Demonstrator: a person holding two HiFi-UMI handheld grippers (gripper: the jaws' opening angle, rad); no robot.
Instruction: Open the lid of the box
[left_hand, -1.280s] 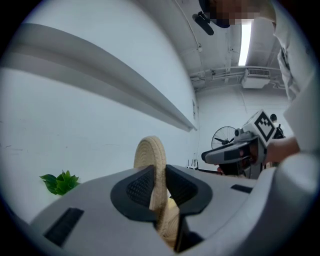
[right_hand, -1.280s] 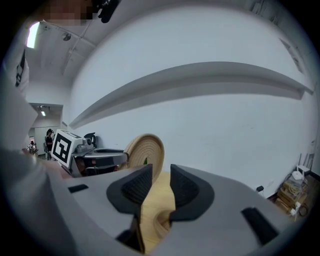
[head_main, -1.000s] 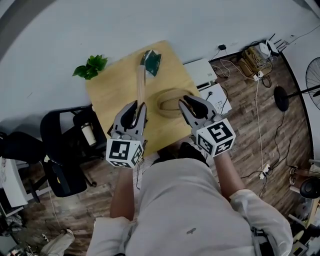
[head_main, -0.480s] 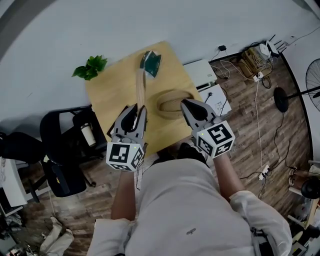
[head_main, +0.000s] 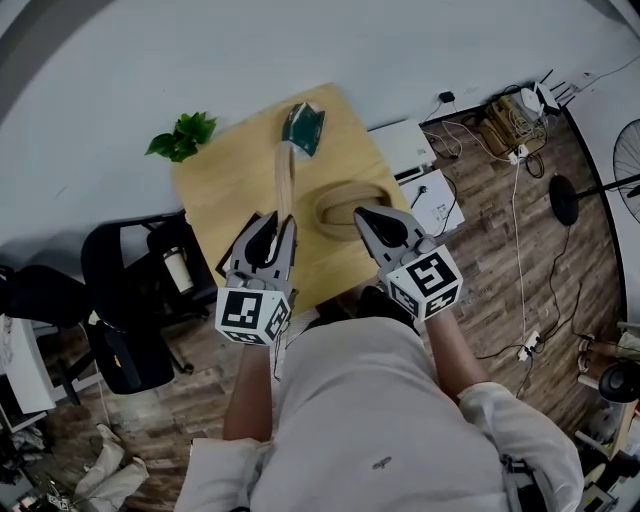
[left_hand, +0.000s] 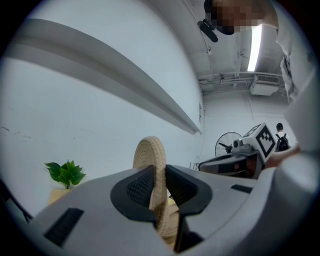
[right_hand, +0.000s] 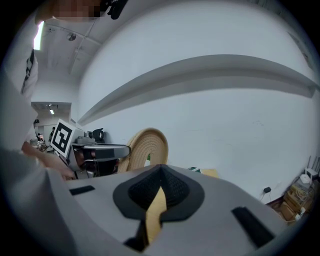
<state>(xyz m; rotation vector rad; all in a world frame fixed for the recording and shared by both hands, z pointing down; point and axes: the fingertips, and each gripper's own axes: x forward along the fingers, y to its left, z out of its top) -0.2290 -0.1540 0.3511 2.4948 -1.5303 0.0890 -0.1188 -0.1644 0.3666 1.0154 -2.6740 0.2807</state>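
presently, item 1: left gripper, jaws part-way apart and clamped on the edge of the woven lid. the lid stands upright on its edge, and its lower part is hidden behind the pads. the head view shows it edge-on, just left of the box; whether it rests on the table cannot be told.

item 2: right gripper, jaws just closing and now drawn together. a thin pale-tan strip is pinched between the pads. in the head view the tips sit at the near rim of the woven box, so the strip reads as that rim, though the gripper body covers the contact.

item 3: woven box, one, oval, open-topped, on the wooden table, right of centre. its inside is hard to make out.

item 4: marker cubes, two, one on each gripper, carrying black-and-white square patterns and not letters.

item 5: on the table's far side, one potted plant and one dark green object, its kind unclear.

item 6: surroundings. one black office chair with a cup beside it. two white cartons on the floor, their print too small to read. one fan, cut off at the right edge.
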